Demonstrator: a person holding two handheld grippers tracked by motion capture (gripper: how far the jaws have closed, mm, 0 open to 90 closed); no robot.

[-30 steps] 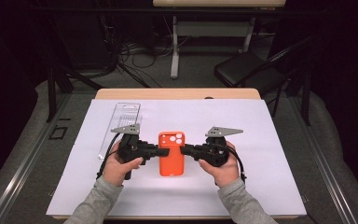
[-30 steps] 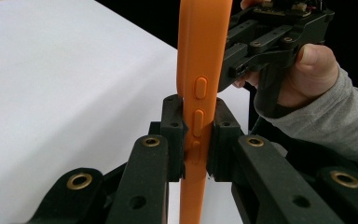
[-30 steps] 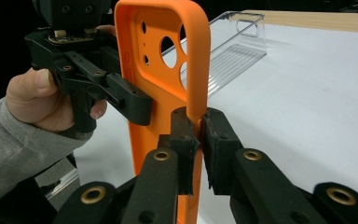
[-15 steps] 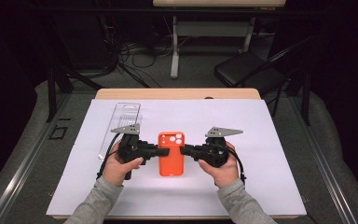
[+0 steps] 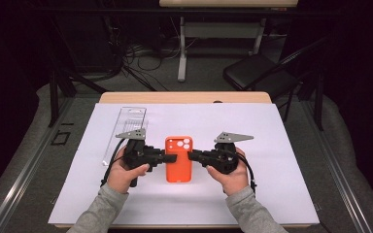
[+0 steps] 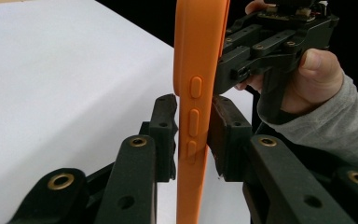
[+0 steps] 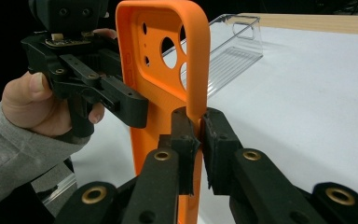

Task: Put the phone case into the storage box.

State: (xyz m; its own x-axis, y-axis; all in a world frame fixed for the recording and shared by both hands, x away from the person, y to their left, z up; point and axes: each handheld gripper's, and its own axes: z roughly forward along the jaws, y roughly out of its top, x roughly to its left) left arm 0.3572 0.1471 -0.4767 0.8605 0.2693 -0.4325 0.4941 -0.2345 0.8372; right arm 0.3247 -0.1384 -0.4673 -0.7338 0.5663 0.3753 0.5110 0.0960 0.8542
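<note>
An orange phone case [image 5: 178, 160] with camera cut-outs is held flat above the white sheet between both grippers. My left gripper [image 5: 167, 158] reaches in from its left side. In the left gripper view the case's button edge [image 6: 198, 56] stands between the jaws of the left gripper [image 6: 191, 105], which have just been opening; the pads sit beside the edge without pressing it. My right gripper [image 5: 193, 156] is shut on the opposite edge. In the right gripper view the right gripper [image 7: 196, 116] pinches the case [image 7: 168, 84] at its rim.
A clear plastic box [image 5: 126, 128] lies on the white sheet [image 5: 272, 145] behind the left hand. The wooden table edge [image 5: 184, 97] runs along the back. A dark chair [image 5: 257, 73] and cables are on the floor beyond.
</note>
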